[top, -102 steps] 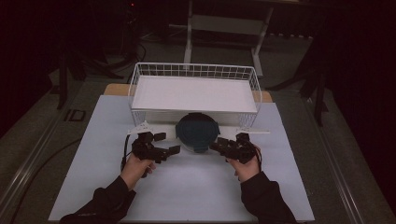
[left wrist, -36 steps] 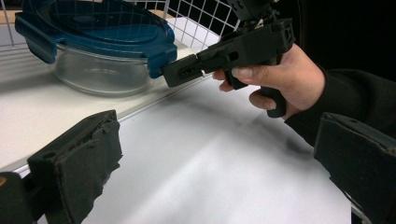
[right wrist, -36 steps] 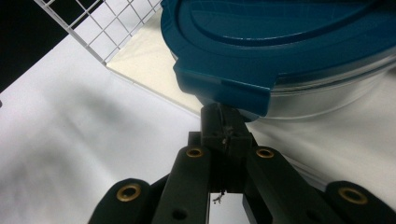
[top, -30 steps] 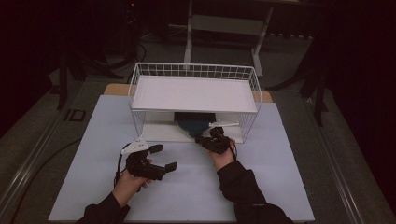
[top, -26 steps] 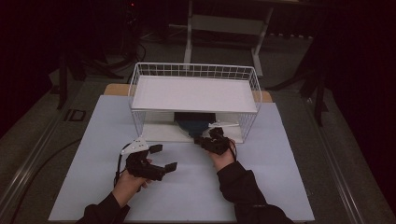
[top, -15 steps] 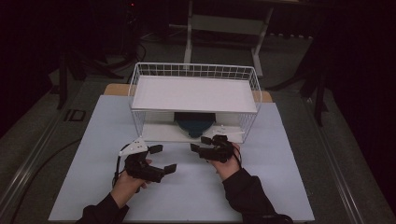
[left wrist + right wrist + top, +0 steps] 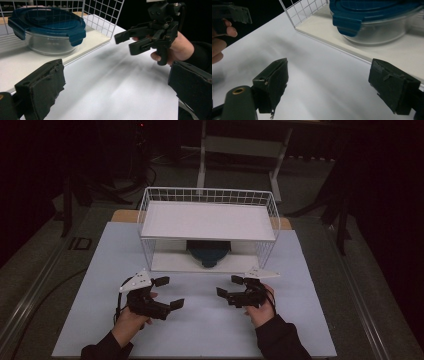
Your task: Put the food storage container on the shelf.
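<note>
Both grippers sit out on the white table [image 7: 210,320], in front of the wire rack [image 7: 208,227], and neither holds anything. The left gripper [image 7: 165,292] rests low near the person's left hand [image 7: 129,322], its jaws wide apart; in the left gripper view the two black pads stand at opposite edges with bare table between them. The right gripper [image 7: 231,286] hovers just above the table on the other side, its jaws also spread, and in the right gripper view its own pads are well apart with nothing between.

The container [image 7: 47,31] is a round glass bowl closed by a blue lid [image 7: 372,12] with clip tabs. It stands on the rack's lower shelf [image 7: 175,262], under the white upper shelf [image 7: 207,220], set back from the front edge and roughly central. From the high view it shows as a dark blue shape [image 7: 208,254] in the shadow of the upper shelf.

I judge that the container counts as placed and both hands are clear of the rack, so the storing step looks finished or close to it. If anything more is wanted, such as pushing it deeper or drawing it out, a gripper must go in low under the upper shelf, level with the lid's rim, without knocking the wire sides.
</note>
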Demonstrator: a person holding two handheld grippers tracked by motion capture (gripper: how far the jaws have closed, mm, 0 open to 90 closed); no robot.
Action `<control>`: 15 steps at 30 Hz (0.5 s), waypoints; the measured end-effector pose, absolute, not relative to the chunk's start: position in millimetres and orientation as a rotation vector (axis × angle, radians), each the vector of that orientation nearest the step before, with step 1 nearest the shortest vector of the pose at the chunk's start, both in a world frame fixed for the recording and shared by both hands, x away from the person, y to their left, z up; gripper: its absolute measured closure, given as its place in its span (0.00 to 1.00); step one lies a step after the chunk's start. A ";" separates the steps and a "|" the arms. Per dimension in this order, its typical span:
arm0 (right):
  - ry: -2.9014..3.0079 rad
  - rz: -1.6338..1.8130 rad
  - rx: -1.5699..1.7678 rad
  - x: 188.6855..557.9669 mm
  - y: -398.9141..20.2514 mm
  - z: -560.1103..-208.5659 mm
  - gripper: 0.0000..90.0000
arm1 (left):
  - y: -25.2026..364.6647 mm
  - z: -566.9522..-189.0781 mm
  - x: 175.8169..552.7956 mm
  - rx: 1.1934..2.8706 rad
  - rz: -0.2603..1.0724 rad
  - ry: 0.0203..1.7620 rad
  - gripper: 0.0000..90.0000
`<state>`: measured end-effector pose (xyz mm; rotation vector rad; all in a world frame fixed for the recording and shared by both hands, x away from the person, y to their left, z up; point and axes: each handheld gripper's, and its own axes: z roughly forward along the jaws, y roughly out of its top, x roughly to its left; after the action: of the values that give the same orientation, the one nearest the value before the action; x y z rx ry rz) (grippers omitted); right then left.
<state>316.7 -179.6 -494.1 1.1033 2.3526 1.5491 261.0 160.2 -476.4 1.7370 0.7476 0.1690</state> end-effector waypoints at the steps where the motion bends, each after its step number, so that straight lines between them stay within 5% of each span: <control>1: 2.347 1.545 1.104 315.1 -182.9 -493.8 0.18 | 161.0 -476.8 260.3 1.735 0.169 0.749 0.01; 15: 2.316 1.511 1.088 283.9 -215.4 -493.9 0.18 | 162.9 -483.8 253.7 1.765 0.164 0.741 0.01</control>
<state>283.9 -215.4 -493.9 1.0884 2.3162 1.5107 253.7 162.9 -483.8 1.7646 0.7411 0.1644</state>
